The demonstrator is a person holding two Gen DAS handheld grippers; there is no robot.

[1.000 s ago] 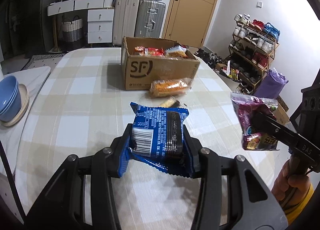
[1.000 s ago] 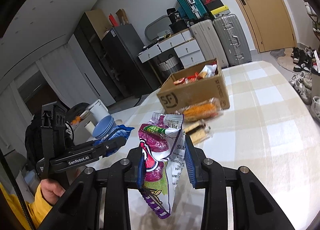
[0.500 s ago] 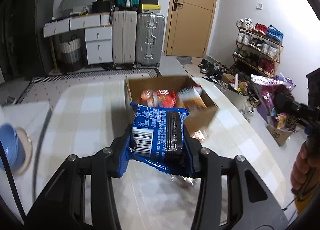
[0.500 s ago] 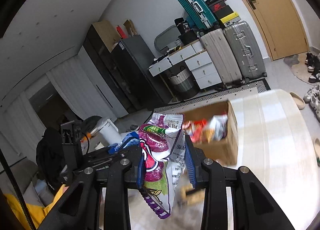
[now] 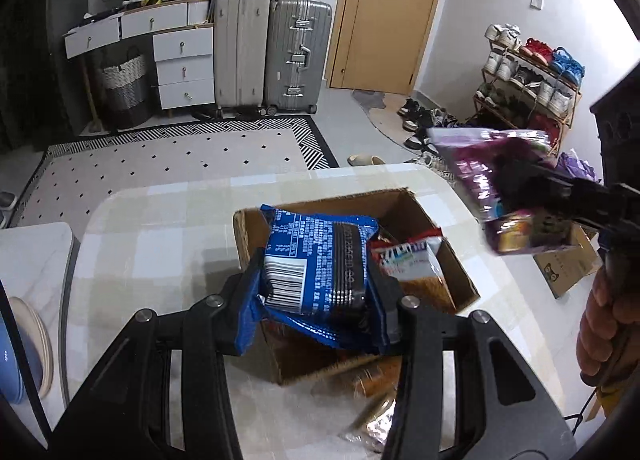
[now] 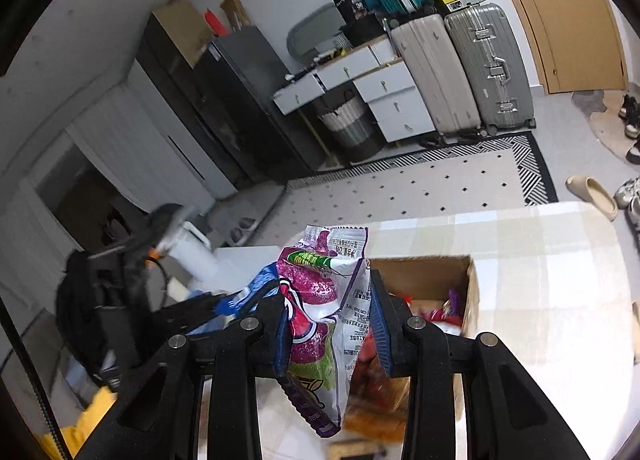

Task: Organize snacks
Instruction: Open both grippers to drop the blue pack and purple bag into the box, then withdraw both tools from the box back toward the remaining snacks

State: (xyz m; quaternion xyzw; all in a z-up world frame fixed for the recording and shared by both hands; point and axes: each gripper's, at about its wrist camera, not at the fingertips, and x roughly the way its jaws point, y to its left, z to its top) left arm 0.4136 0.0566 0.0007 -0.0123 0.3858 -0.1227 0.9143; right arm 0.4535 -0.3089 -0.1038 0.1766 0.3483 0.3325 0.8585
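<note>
My left gripper (image 5: 314, 292) is shut on a blue snack pack (image 5: 316, 264) with a barcode and holds it over the open cardboard box (image 5: 448, 256). The box holds several snack packs (image 5: 412, 260). My right gripper (image 6: 330, 320) is shut on a purple and white snack bag (image 6: 332, 300) that hangs from its fingers just above the box (image 6: 472, 292). In the left wrist view the right gripper (image 5: 516, 187) and purple bag (image 5: 480, 167) are at the right, over the box's right side. In the right wrist view the left gripper (image 6: 224, 306) is at the left.
The box stands on a checked table (image 5: 160, 227). An orange snack pack (image 5: 376, 376) and another wrapper (image 5: 372, 420) lie on the table in front of the box. Blue bowls (image 5: 16, 360) sit at the left edge. Suitcases (image 5: 296, 55) and a shoe rack (image 5: 528, 75) stand beyond.
Both grippers have moved forward and up from over the table to above the box, each still holding its snack. The box now lies right under them.
</note>
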